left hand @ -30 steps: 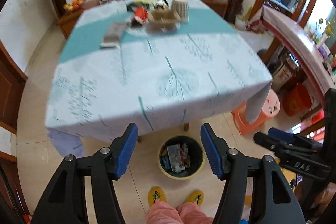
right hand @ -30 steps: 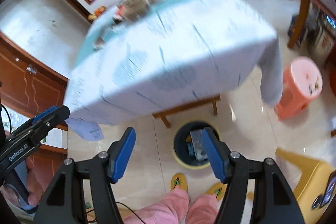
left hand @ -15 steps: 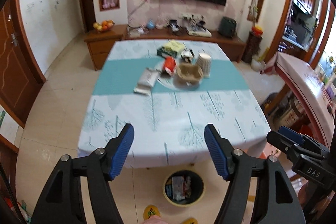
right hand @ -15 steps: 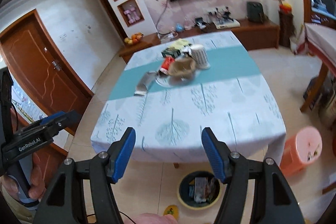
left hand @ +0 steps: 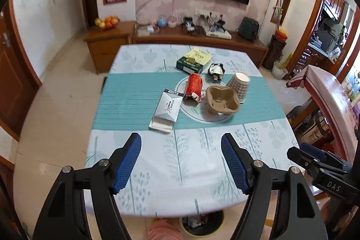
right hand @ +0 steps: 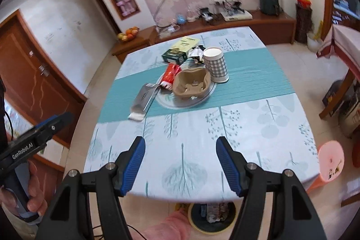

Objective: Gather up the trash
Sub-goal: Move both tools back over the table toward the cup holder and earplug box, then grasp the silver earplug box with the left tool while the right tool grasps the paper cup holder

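Observation:
Trash lies mid-table: a silver-white packet (left hand: 167, 109) (right hand: 144, 100), a red wrapper (left hand: 193, 87) (right hand: 171, 75), a brown pulp cup carrier (left hand: 222, 100) (right hand: 191, 84), a checked paper cup (left hand: 239, 86) (right hand: 216, 65), a crumpled foil wrapper (left hand: 216, 70) and a green-yellow box (left hand: 194, 60) (right hand: 180, 50). My left gripper (left hand: 181, 162) is open and empty above the table's near part. My right gripper (right hand: 180, 164) is open and empty, also well short of the trash. A yellow-rimmed black bin (left hand: 202, 225) (right hand: 212, 215) holding trash stands on the floor under the near table edge.
The table (left hand: 180, 172) has a tree-print cloth with a teal band. A pink stool (right hand: 330, 162) stands right of the table. A wooden TV cabinet (left hand: 198, 39) runs behind the table. The person's pink-clad legs (right hand: 166, 226) are beside the bin.
Both grippers have risen and tilted up from looking at the floor bin to looking over the tabletop. The trash pile now sits nearer the view centre. Both jaws stay open.

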`<state>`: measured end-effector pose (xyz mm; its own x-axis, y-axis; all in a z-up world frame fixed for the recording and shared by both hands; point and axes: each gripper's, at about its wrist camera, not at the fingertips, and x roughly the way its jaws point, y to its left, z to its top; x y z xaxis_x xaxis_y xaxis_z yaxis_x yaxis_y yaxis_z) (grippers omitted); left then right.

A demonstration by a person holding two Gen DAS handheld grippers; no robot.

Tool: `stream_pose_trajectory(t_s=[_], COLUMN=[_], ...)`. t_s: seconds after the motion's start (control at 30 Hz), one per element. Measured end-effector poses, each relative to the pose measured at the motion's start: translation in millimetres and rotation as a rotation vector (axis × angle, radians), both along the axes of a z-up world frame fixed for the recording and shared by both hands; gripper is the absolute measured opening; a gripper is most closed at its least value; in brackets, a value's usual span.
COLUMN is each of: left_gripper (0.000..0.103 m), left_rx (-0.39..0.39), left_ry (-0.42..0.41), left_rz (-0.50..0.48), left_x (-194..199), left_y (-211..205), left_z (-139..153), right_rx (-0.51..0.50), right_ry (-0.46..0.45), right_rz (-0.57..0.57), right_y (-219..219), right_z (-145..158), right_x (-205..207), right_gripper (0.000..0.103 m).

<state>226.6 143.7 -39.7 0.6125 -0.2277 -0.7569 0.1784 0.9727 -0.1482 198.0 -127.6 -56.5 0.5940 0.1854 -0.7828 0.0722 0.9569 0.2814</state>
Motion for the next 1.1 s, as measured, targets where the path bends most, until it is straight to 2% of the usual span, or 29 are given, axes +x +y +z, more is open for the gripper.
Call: stream_pose_trajectory(t_s=[0.13, 0.2, 0.27, 0.5, 0.73, 0.87, 0.9, 0.97, 1.03, 1.1], left_gripper=[0.072, 0.072, 0.072, 0.072, 0.072, 0.072, 0.072, 0.072, 0.067, 0.052], left_rx=[-0.003, 0.004, 0.005, 0.031, 0.04, 0.039, 0.041, 0.035, 0.025, 0.021], left_ry=[0.092, 0.13, 0.166, 0.292, 0.386, 0.427, 0.438, 0.448, 0.444, 0.436], left_rz=[-0.035, -0.051, -0.069, -0.115, -0.136, -0.144, -0.147, -0.153, -0.159, -0.17], left_x=[72.5, 100.4, 126.8, 197.6, 228.7, 234.4, 235.4, 237.0, 236.2, 234.9], left_y=[-2.1, -5.4, -8.1, -19.3, -22.6, -23.4, -23.7, -22.8, -22.8, -23.7], left_z=[-33.1, -50.6, -68.3, -131.4, -170.4, -184.2, -187.1, -190.4, -190.4, -190.3], right_rx=[0.009, 0.021, 0.032, 0.037, 0.062, 0.083, 0.089, 0.103, 0.115, 0.117], right_ry=[0.062, 0.103, 0.133, 0.217, 0.297, 0.311, 0.314, 0.319, 0.314, 0.308], right_rz=[-0.077, -0.12, -0.154, -0.25, -0.306, -0.312, -0.308, -0.318, -0.32, -0.32], right_y=[-5.2, -9.5, -12.8, -20.6, -25.9, -24.0, -23.1, -23.5, -22.7, -21.4], right_z=[-23.7, -40.2, -54.8, -103.5, -139.6, -149.9, -150.7, -152.0, -151.8, -150.8], right_x=[55.2, 83.1, 104.3, 167.5, 190.2, 191.3, 191.8, 191.7, 189.1, 185.1], right_gripper=[0.065, 0.058, 0.056, 0.055, 0.044, 0.027, 0.019, 0.016, 0.015, 0.014])
